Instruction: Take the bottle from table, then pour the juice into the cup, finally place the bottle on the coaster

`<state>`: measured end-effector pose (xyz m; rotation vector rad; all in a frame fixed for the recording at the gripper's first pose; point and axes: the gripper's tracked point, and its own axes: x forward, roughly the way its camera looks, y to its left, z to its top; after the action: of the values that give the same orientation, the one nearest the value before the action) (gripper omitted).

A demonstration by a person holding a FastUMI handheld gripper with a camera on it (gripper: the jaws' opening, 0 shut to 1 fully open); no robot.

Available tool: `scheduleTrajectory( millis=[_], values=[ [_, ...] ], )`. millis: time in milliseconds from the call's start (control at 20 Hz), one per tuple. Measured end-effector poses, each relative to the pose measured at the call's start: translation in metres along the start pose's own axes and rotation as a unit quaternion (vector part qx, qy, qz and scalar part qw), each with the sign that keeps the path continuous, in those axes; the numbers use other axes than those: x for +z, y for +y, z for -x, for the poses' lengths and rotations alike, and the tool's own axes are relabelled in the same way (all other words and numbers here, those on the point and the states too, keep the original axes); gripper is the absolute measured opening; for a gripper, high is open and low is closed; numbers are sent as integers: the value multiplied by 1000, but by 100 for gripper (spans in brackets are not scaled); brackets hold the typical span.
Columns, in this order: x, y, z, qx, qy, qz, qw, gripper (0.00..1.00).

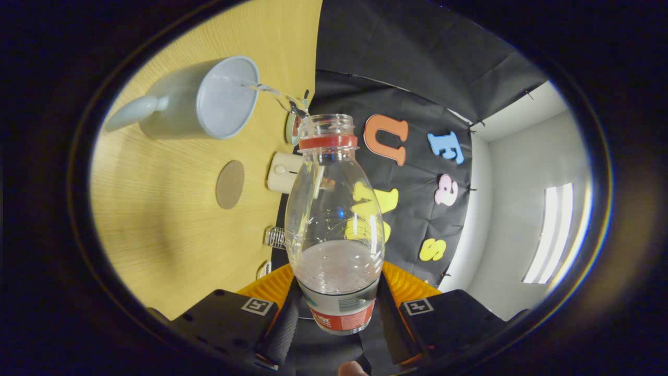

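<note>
Two fingers (338, 313) press on the lower body of a clear plastic bottle (334, 224), one on each side, so the gripper holds it fast. Its label band sits right between the fingers; the print there is too small and curved to read. A red ring circles the neck under the open mouth. The bottle is tipped over, and the clear liquid pooled in it fills only a small part of the body. From the mouth a thin stream (274, 94) arcs into a pale grey-blue cup (209, 99) with a handle, standing on the tabletop (156, 209) beyond the bottle's mouth. A round brown coaster (230, 184) lies bare on the wood, near the cup and apart from it. Past the coaster, at the far edge of the tabletop, stands a small cream box with a round knob (282, 172), perhaps a timer, and next to it a small metal ridged object (275, 237). The tabletop is light wood grain. Black cloth backs the booth, and past it are white walls and a bright ceiling light (553, 230).
</note>
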<state>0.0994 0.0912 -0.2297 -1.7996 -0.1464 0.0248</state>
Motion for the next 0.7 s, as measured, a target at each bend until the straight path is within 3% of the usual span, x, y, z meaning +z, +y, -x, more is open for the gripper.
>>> scheduleTrajectory(
  millis=[700],
  values=[
    [-2, -7, -3, -5, 0, 17, 1000, 76]
  ],
)
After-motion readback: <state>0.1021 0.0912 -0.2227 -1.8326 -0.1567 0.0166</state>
